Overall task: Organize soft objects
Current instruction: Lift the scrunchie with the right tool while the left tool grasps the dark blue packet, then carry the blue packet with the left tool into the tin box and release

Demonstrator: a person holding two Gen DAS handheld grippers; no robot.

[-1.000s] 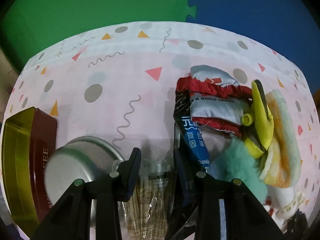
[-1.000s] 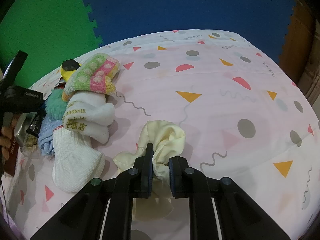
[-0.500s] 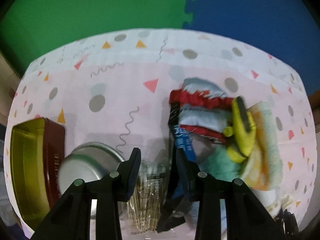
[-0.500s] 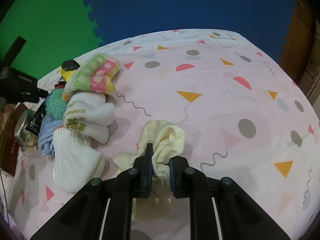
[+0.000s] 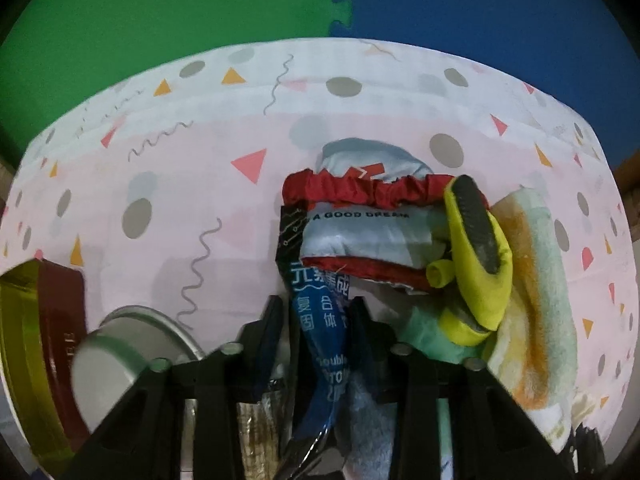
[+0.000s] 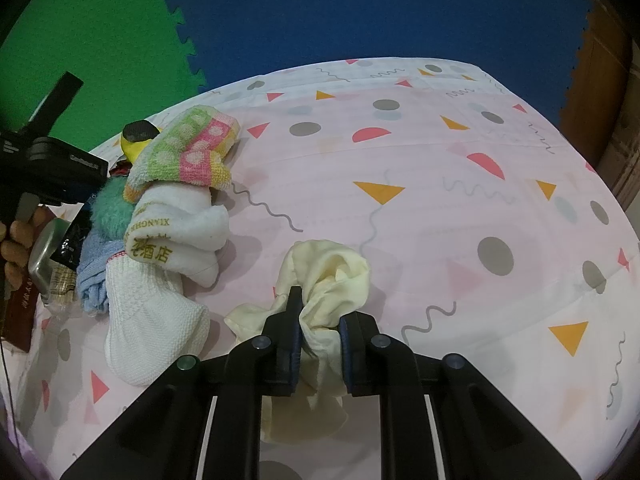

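Pale yellow cloth point(image 6: 326, 280) sits clamped in the right hand-held gripper point(image 6: 319, 334) mid-tabletop, unchanged. The left hand-held gripper point(image 5: 316, 332), previously apart over the jar, has shifted right to straddle the blue packet point(image 5: 320, 320), probably clearing it from the soft pile point(image 6: 168, 208) near the left edge.

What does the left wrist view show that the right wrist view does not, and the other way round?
Only the left wrist view shows the left hand-held gripper with a blue packet between its fingers, and the grey-and-red pouch printed "A GOOD DREAM".

Only the right wrist view shows the right hand-held gripper shut on a pale yellow cloth, and the white knitted sock.

Both show the patterned pink tablecloth, the yellow glove, the teal fluffy item, and the metal tin.
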